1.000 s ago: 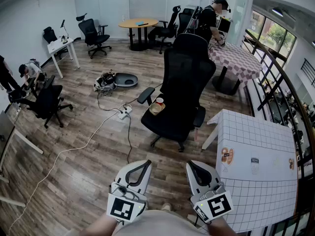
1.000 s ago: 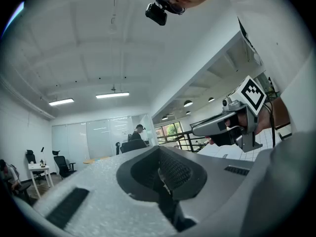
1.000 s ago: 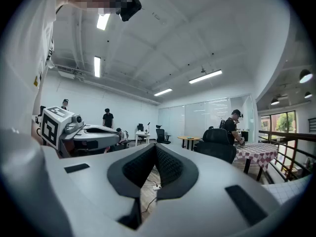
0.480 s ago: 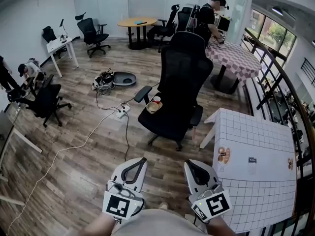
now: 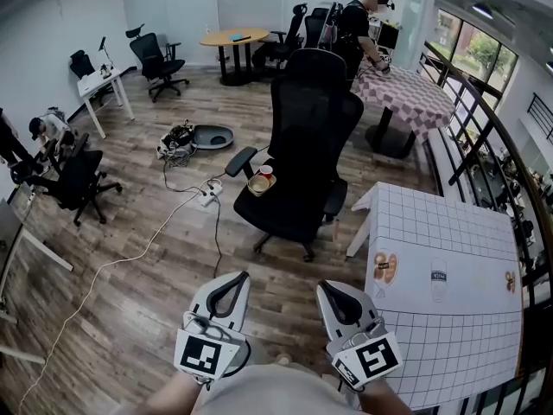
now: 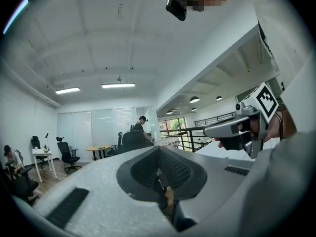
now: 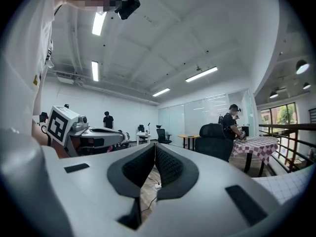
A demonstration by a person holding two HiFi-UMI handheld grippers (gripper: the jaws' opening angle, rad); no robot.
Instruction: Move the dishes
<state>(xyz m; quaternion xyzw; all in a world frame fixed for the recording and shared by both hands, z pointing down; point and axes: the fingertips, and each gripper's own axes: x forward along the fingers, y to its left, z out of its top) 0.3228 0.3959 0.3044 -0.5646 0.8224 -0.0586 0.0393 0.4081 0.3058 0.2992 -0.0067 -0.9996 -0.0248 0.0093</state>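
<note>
You held the left gripper (image 5: 238,277) and right gripper (image 5: 327,287) empty, jaws together, well short of the bowl (image 5: 257,184) and cup (image 5: 266,171) on the office chair (image 5: 311,128). Best approached level, opening early; that seat could swivel.

a bowl (image 5: 257,184) and a cup (image 5: 266,171) sit on the chair (image 5: 307,145), at its left side in the head view, the cup just behind the bowl. left of the chair a power strip (image 5: 207,195) lies on the floor (image 5: 121,240). right of the chair and nearer stands the counter (image 5: 449,335). behind the chair to the left stands a table (image 5: 235,38); behind it to the right, a second table (image 5: 415,98) with a person (image 5: 356,28) beside it.
</note>
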